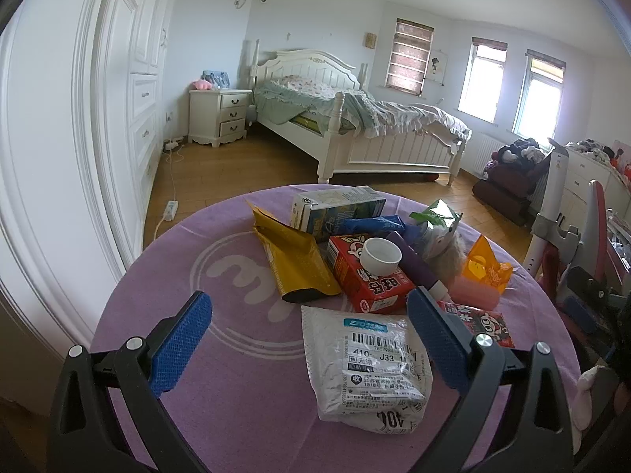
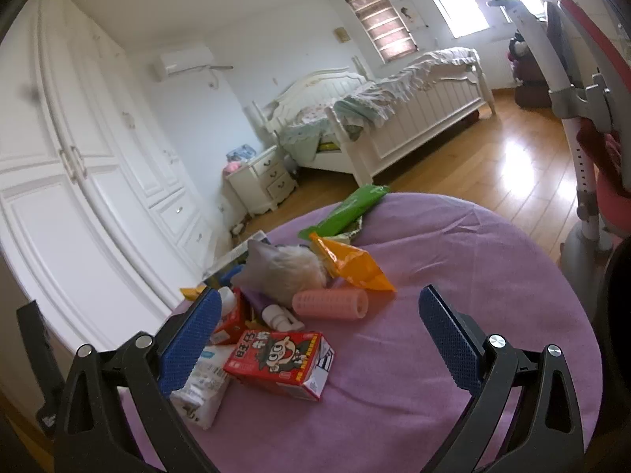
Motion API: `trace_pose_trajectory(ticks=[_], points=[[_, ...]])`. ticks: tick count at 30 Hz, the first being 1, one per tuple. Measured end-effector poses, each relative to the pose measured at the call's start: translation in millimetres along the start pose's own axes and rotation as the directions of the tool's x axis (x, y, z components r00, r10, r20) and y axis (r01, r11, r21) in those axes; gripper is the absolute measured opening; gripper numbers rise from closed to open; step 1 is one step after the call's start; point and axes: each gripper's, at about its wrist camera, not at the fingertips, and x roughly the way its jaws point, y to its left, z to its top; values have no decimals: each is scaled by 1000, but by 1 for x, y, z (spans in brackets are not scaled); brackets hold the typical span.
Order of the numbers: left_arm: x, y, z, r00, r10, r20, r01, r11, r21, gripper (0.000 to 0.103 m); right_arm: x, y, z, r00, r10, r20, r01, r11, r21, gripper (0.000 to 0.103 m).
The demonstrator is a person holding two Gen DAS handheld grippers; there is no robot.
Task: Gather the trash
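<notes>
Both hand-held grippers, left [image 1: 309,339] and right [image 2: 317,339], hover wide open and empty near the mailer [image 1: 366,366], ready to grab trash.

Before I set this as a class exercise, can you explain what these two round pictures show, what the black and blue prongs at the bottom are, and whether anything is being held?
There is no robot here: a person holds a hand-operated claw in each hand, with a wide-angle camera on each looking forward along its two fingers. One picture is from the left claw, the other from the right claw. The blue-padded prongs are the claw fingers. Both claws are open and hold nothing. Below them is a round table with a purple cloth in a bedroom. On it lies a pile of rubbish: a white mailer bag, a gold pouch, red drink cartons, an orange wrapper and a pink roller.
</notes>
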Motion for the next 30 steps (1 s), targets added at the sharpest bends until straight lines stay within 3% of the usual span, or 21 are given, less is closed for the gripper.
trace_pose_trajectory(ticks=[30], points=[[1,-1,0,1000,2,-3,-2,1000,1,98,1,-2,0,1000,3,-5,-3,1000,8,99]])
